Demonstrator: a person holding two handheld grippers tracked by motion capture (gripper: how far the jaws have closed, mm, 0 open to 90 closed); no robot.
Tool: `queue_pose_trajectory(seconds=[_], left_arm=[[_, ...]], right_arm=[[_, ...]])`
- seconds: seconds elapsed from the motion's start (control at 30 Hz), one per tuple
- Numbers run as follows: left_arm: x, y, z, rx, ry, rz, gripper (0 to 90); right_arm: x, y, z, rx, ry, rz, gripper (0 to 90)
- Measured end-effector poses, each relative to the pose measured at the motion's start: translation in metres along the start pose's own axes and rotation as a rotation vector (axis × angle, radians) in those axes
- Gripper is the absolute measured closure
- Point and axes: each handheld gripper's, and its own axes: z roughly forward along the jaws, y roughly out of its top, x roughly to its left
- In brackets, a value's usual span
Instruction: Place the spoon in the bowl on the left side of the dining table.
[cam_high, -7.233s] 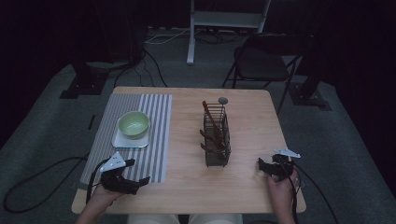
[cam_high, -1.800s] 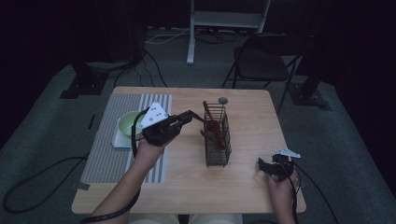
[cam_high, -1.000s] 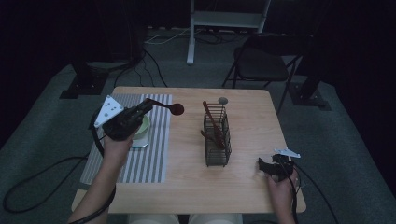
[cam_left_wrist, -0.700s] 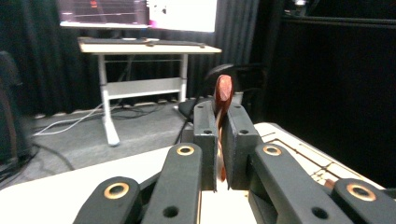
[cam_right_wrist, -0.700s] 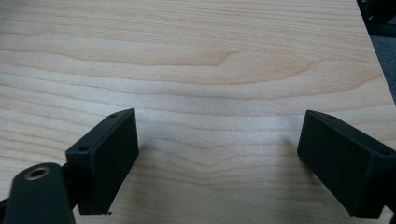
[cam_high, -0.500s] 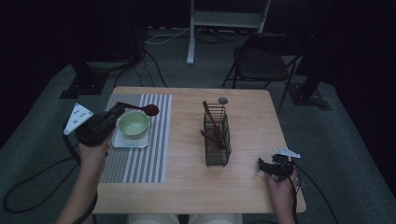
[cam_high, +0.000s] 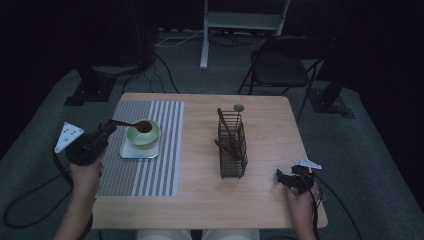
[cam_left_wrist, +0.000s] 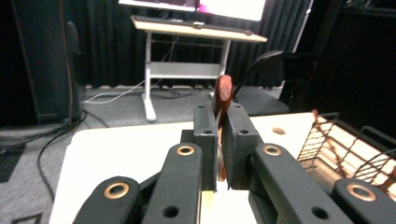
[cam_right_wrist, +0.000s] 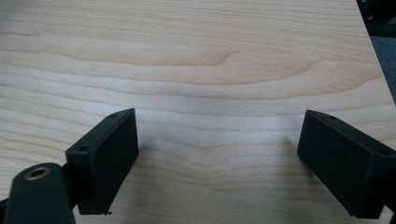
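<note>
The left gripper (cam_high: 111, 128) is clamped on a brown spoon (cam_high: 134, 124), holding its head over the green bowl (cam_high: 143, 136) that sits on a white tray (cam_high: 128, 151) on the striped mat (cam_high: 165, 150). The right gripper (cam_high: 285, 178) rests on the table (cam_high: 265, 125) near its right front corner, jaws wide apart with bare wood between them. A wire basket (cam_high: 233, 147) of utensils stands mid-table.

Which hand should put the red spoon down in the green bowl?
Left, most likely. The left gripper is already shut on the dark red wooden spoon, whose head hangs over the light green bowl. The right gripper rests open on the pale wooden table, far across from it.
</note>
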Motion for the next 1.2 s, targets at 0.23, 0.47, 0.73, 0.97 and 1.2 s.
queue_pose_trajectory(seconds=[0.23, 0.47, 0.73, 0.97, 1.2], left_arm=[[0.014, -0.025, 0.004, 0.04, 0.041, -0.048, 85.0], [0.021, -0.045, 0.009, 0.064, 0.068, -0.087, 85.0], [0.024, -0.063, 0.02, 0.091, 0.104, -0.137, 85.0], [0.019, -0.075, 0.033, 0.134, 0.12, -0.15, 84.9], [0.016, -0.082, 0.037, 0.157, 0.133, -0.138, 84.4]], right_arm=[[0.0, 0.0, 0.0, 0.0, 0.0, 0.0, 11.7], [0.0, 0.0, 0.0, 0.0, 0.0, -0.001, 11.7], [0.0, 0.0, 0.0, 0.0, 0.0, -0.001, 11.7], [0.0, 0.0, 0.0, 0.0, 0.0, -0.001, 11.7], [0.0, 0.0, 0.0, 0.0, 0.0, -0.001, 11.7]])
